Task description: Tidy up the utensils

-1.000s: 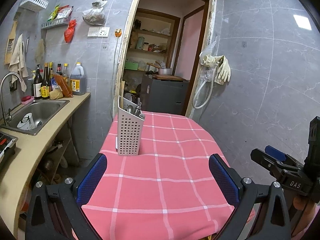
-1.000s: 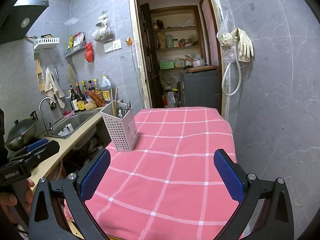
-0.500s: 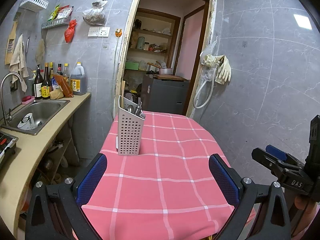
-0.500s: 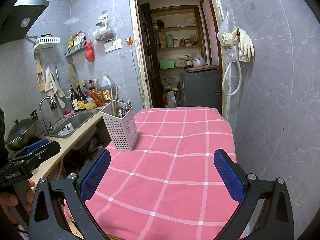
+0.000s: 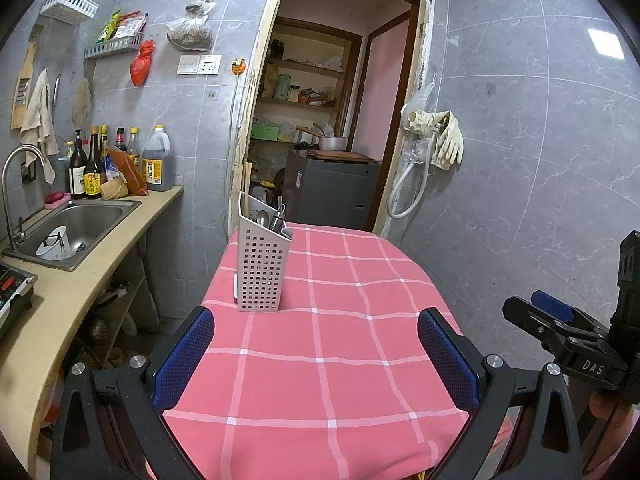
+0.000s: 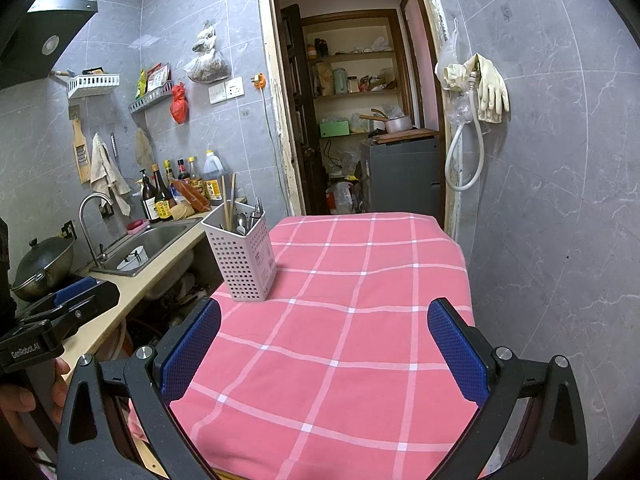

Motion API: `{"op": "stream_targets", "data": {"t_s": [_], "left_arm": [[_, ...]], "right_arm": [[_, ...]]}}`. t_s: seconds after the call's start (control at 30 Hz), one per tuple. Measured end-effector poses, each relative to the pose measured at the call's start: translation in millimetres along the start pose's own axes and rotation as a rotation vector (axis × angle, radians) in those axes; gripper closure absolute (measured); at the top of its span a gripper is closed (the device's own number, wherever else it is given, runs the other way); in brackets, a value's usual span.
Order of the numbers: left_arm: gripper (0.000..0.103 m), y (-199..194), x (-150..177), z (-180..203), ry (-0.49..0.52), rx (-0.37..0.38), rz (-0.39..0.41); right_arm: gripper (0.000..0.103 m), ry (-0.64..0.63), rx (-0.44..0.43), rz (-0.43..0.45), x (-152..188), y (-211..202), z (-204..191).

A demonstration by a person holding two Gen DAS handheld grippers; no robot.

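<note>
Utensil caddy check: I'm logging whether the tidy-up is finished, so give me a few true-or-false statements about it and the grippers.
1. The white perforated utensil caddy stands upright on the pink checked tablecloth. True.
2. Loose spoons lie scattered on the cloth. False: the visible cloth is bare; the utensils sit in the caddy.
3. The left gripper is clamped on chopsticks. False: it is open and empty.
4. The right gripper is open, holding nothing. True.
5. The caddy is in the sink. False: it is on the table.

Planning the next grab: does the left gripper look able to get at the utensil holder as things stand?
Probably yes. The left gripper is open and empty, and only bare tablecloth lies between it and the utensil holder, which stands ahead and slightly left near the table's left edge.
</note>
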State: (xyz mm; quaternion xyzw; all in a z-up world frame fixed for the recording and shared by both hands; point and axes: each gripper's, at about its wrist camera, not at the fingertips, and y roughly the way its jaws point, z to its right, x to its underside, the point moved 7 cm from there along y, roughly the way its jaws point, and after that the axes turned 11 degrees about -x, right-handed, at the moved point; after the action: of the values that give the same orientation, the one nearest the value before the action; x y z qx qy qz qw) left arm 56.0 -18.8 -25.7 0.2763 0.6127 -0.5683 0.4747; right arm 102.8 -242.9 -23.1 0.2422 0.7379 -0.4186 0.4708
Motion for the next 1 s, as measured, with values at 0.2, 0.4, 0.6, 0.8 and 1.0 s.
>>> {"op": "stream_targets", "data": {"t_s": [0.2,0.4,0.6,0.8,1.0], "left_arm": [[0.001,0.1,0.3,0.2,-0.001,0.0,-0.001],[0.001,0.1,0.3,0.0,0.001,0.0,0.0],[0.001,0.1,0.7,0.4,0.0,-0.001,0.0],[0.001,0.6,-3.1,-3.6,0.015,-0.026,0.008],[0.001,1.9,-6.4,-7.2,0.0,-0.057,-0.001]], "right_arm": [[0.001,0.0,0.0,-0.001,-0.2,-0.2,-0.1],[0.001,0.0,-0.001,-0.004,0.3,0.0,-0.7],[0.001,-0.003,-0.007,-0.007,5.8,0.0,-3.7],[0.002,-0.005,-0.006,-0.008,5.1,0.1,-3.8],[0.002,-0.005,-0.006,-0.009,6.0,-0.8,-5.7]]}}
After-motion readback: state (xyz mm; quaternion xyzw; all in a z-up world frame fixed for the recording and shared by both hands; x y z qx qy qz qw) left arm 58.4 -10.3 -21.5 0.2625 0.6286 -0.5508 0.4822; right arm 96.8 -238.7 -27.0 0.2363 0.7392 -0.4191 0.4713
